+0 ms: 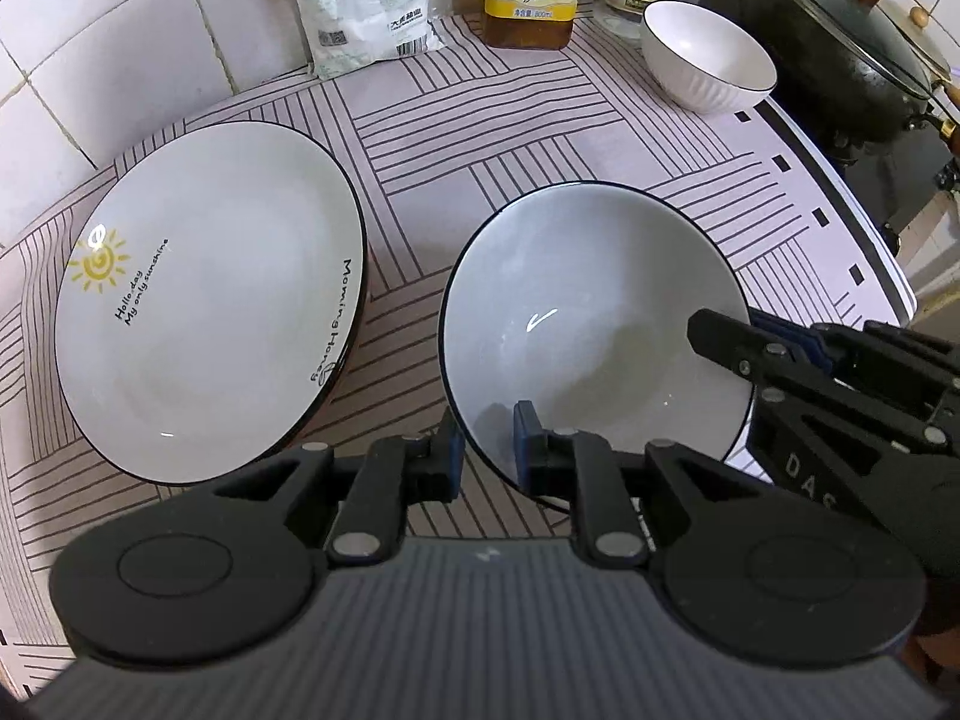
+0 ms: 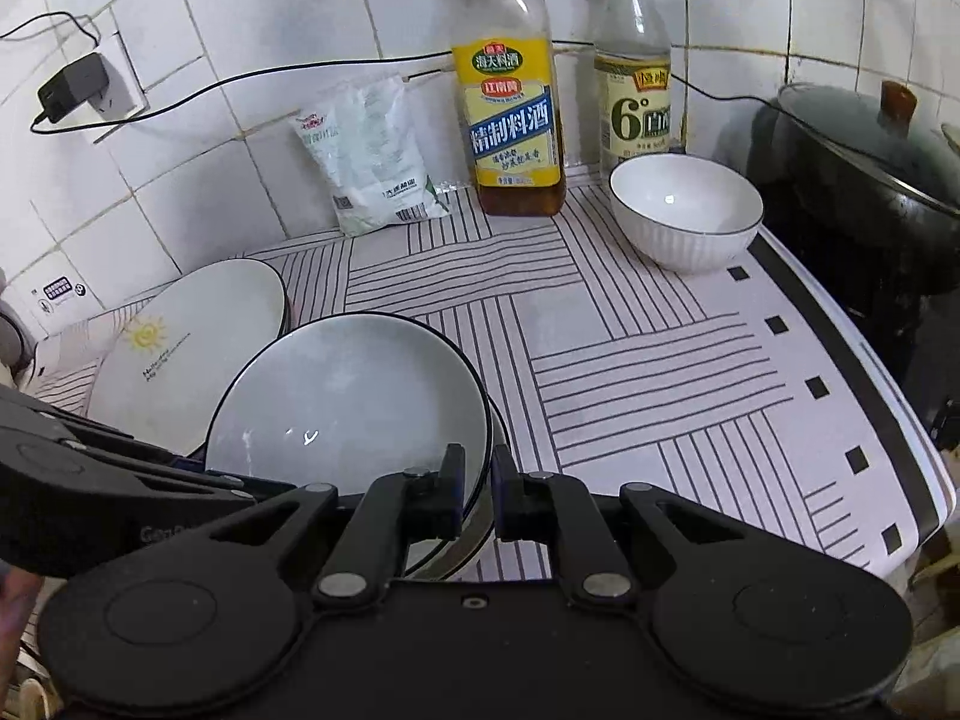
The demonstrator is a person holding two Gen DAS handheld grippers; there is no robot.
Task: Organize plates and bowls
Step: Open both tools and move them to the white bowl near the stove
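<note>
A grey black-rimmed bowl (image 1: 594, 324) sits on the striped cloth; it also shows in the right wrist view (image 2: 354, 396). My left gripper (image 1: 487, 456) straddles its near rim, one pad inside, one outside. My right gripper (image 2: 477, 495) straddles the rim on its right side and shows in the left wrist view (image 1: 744, 330). Whether either pinches the rim is unclear. A sun-printed plate (image 1: 210, 294) lies to the left, apparently on top of another; it also shows in the right wrist view (image 2: 180, 348). A white ribbed bowl (image 1: 708, 57) stands at the back right, also in the right wrist view (image 2: 684, 210).
Two bottles (image 2: 510, 90) (image 2: 636, 78) and a salt bag (image 2: 372, 156) stand against the tiled wall. A black lidded wok (image 2: 870, 180) sits right of the counter. The cloth's edge (image 2: 888, 420) runs along the right side. A charger (image 2: 72, 90) hangs on the wall.
</note>
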